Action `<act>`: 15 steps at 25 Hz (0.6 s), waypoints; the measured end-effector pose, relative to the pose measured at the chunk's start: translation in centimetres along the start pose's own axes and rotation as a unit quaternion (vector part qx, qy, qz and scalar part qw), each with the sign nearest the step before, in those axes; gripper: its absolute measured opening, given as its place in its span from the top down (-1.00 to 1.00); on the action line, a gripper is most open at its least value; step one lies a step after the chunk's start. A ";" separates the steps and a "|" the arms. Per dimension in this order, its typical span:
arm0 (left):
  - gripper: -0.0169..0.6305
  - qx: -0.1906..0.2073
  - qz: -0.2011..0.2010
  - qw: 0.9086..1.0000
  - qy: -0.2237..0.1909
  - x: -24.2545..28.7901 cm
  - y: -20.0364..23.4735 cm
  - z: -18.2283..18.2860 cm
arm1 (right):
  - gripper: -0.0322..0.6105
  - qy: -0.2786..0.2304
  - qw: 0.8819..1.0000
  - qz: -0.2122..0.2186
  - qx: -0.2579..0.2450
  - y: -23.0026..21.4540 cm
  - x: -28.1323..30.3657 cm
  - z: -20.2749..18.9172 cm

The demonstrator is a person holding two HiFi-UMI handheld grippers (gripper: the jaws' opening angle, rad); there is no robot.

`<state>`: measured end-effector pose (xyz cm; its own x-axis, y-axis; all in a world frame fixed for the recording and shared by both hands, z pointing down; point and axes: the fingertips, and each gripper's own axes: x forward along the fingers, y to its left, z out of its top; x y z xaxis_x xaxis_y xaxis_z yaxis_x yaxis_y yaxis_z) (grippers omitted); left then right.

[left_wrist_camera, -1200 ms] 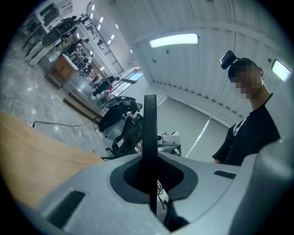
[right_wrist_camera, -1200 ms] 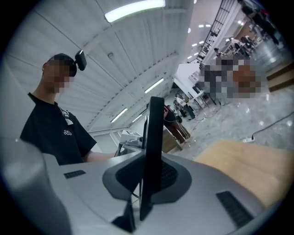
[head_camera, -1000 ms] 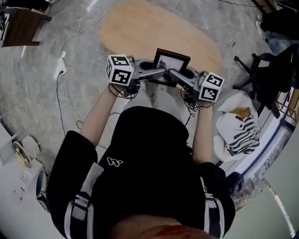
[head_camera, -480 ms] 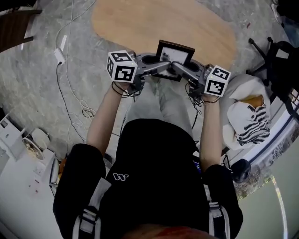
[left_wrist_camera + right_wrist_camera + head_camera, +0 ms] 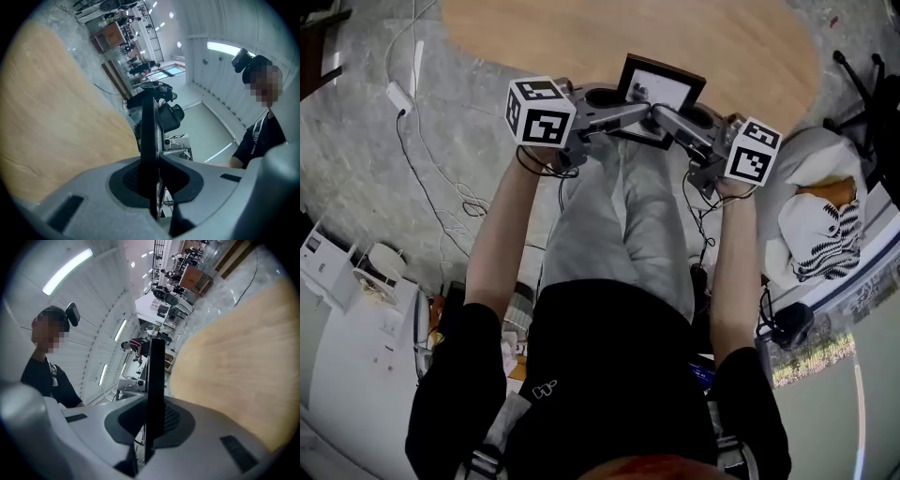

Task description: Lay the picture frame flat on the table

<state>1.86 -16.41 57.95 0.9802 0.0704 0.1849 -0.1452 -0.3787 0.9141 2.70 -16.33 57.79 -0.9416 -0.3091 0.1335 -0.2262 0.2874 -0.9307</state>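
Note:
A dark picture frame (image 5: 661,89) with a white mat is held up between both grippers, at the near edge of the oval wooden table (image 5: 581,37). My left gripper (image 5: 626,114) is shut on the frame's lower left edge. My right gripper (image 5: 662,116) is shut on its lower right edge. In the left gripper view the frame (image 5: 149,136) shows edge-on, pinched between the pads of the left gripper (image 5: 153,187), with the table top (image 5: 51,117) to its left. The right gripper view shows the same thin dark edge (image 5: 155,376) clamped in the right gripper (image 5: 153,425).
Cables (image 5: 431,169) and a power strip (image 5: 398,94) lie on the grey floor to the left. A chair base (image 5: 862,80) and a white cushion with striped cloth (image 5: 825,234) are at the right. A white cabinet (image 5: 352,319) stands at lower left.
Both grippers have carried the frame forward, toward the table, and the table's near edge now sits closer under them. The grip on the frame is unchanged.

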 end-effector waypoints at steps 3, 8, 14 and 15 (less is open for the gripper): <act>0.77 0.000 -0.015 1.000 0.011 0.6 3.0 -0.6 | 0.84 -0.005 1.000 0.010 0.009 -2.8 0.5 -0.6; 0.71 0.020 -0.007 0.999 0.034 1.5 7.2 -2.2 | 0.84 -0.010 0.999 0.018 0.032 -6.9 0.8 -1.7; 0.64 0.031 0.070 0.997 0.024 -1.0 12.4 -2.0 | 0.84 -0.022 0.998 -0.029 0.053 -11.5 0.7 -1.1; 0.64 0.032 0.087 0.996 0.015 -1.7 13.1 -1.8 | 0.84 -0.024 0.997 -0.047 0.053 -12.4 0.5 -1.0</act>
<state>-1.92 -19.80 70.30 0.9361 0.0258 0.3507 -0.3032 -0.4461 0.8421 4.76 -19.19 69.77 -0.9036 -0.3747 0.2078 -0.2831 0.1581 -0.9460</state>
